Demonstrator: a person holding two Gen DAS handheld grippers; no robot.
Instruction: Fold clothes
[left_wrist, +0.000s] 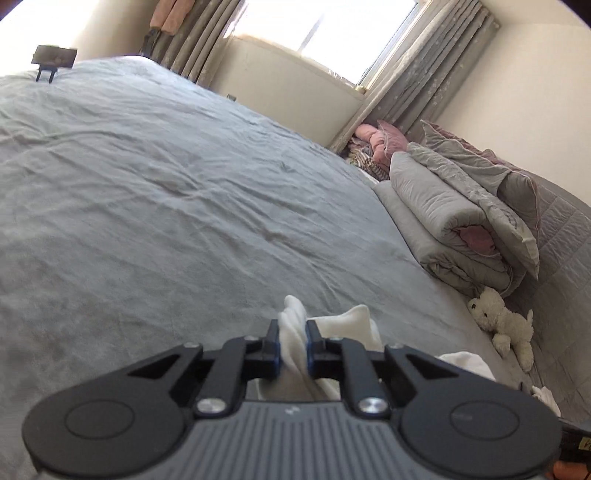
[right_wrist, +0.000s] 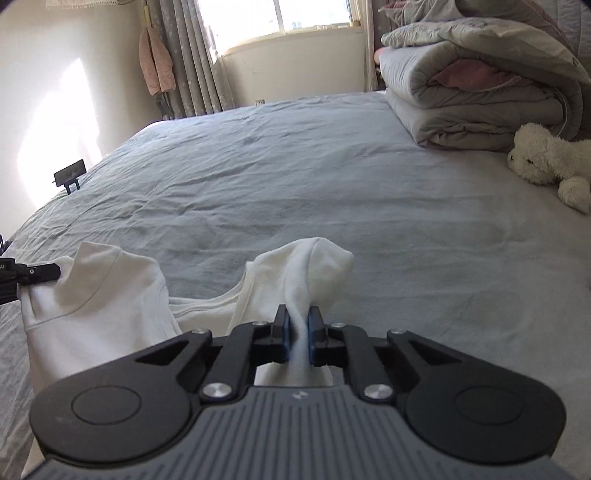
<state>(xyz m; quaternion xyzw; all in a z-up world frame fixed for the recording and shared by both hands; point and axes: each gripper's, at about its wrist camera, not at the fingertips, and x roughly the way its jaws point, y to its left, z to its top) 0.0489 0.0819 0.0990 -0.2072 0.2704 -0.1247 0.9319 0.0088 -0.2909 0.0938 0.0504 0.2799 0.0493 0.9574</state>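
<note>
A white garment is held up over the grey bed, its neck opening sagging between two raised corners. My right gripper is shut on the right corner, a bunch of white cloth pinched between its blue pads. At the left edge of the right wrist view, my left gripper grips the other corner. In the left wrist view, my left gripper is shut on a twisted fold of the same white garment, which trails off to the right.
A stack of folded grey and pink quilts sits at the bed's right side, with a white plush toy beside it. A small black stand rests on the far left of the bed. Curtains and a window lie beyond.
</note>
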